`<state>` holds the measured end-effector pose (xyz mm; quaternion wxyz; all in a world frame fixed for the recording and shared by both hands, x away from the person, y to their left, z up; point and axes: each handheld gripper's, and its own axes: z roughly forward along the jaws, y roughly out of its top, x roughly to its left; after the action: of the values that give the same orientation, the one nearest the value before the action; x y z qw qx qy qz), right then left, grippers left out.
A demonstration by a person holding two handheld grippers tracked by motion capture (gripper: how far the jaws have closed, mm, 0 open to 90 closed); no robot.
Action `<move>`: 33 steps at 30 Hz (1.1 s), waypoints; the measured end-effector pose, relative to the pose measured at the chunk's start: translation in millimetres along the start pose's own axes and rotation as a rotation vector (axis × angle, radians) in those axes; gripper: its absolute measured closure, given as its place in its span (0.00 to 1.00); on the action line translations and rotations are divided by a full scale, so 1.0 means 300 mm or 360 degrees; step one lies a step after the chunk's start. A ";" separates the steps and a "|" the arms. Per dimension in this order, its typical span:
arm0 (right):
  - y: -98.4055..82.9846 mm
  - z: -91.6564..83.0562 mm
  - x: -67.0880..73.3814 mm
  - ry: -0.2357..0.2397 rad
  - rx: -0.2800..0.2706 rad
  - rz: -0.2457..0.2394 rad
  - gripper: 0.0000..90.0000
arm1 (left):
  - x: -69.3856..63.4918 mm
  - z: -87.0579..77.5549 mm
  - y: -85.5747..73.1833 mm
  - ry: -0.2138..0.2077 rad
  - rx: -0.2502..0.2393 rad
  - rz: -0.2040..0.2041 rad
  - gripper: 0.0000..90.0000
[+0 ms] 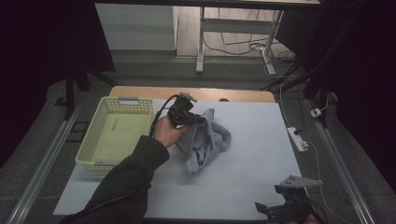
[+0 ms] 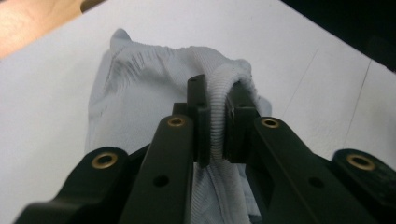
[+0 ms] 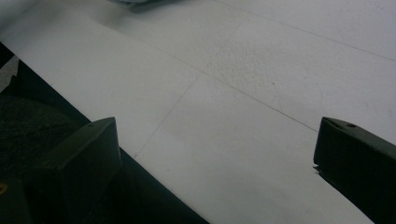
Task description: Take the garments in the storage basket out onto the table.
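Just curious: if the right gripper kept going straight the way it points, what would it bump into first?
Probably the bare white table cover. The right gripper is open with nothing between its jaws, and it looks down onto the sheet near the table's edge; depth is hard to judge.
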<state>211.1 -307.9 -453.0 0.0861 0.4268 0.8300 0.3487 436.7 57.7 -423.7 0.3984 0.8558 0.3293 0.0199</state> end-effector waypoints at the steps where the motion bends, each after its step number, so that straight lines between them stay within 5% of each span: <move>1: 0.000 0.000 0.000 0.0002 0.0001 -0.0002 0.00 | 0.003 0.007 -0.008 0.0004 0.0007 -0.0001 0.92; 18: 0.001 0.003 0.002 -0.0002 0.0019 -0.0014 0.00 | 0.021 0.119 -0.113 -0.0069 0.0094 -0.0041 0.84; 25: 0.001 0.004 0.003 0.0002 0.0023 -0.0015 0.00 | 0.019 0.102 -0.104 -0.0005 0.0080 0.0003 0.67; 33: 0.001 0.005 0.004 0.0003 0.0024 -0.0019 0.00 | 0.019 0.053 -0.087 0.0028 0.0049 0.0034 0.35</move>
<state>211.1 -306.2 -453.7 0.0843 0.4223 0.8352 0.3422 431.6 62.5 -454.1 0.3821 0.8651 0.3239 0.0266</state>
